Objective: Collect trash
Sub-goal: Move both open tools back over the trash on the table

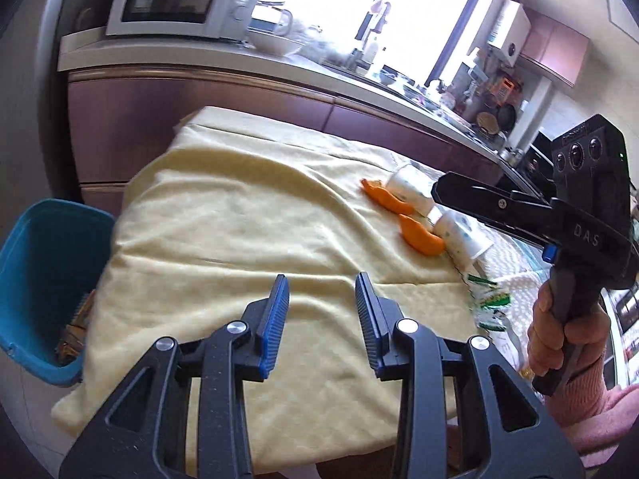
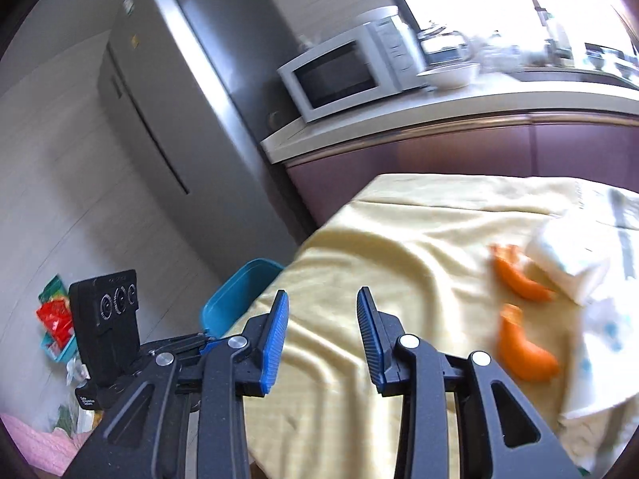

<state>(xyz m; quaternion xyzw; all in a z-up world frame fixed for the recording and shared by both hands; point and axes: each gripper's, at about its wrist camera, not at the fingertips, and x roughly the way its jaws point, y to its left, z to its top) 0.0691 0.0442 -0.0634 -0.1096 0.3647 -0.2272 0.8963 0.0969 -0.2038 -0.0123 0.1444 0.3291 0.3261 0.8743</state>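
Observation:
Two orange peel pieces [image 1: 419, 235] [image 2: 523, 355] and two crumpled white paper cups [image 1: 411, 189] [image 2: 567, 263] lie on the yellow cloth [image 1: 247, 215] [image 2: 399, 239] at its right side. A blue bin [image 1: 44, 279] [image 2: 235, 303] stands at the table's left edge with some wrappers inside. My left gripper [image 1: 321, 291] is open and empty above the cloth's near middle. My right gripper [image 2: 321, 307] is open and empty over the cloth, left of the peels. In the left wrist view its black body [image 1: 519, 207] hovers just over the cups.
A green-and-white wrapper [image 1: 489, 307] lies at the cloth's right edge. A kitchen counter [image 1: 279, 68] with a microwave [image 2: 351, 72] runs behind the table. A grey fridge [image 2: 175, 92] stands at the left. Red and green packets [image 2: 56, 311] lie on the floor.

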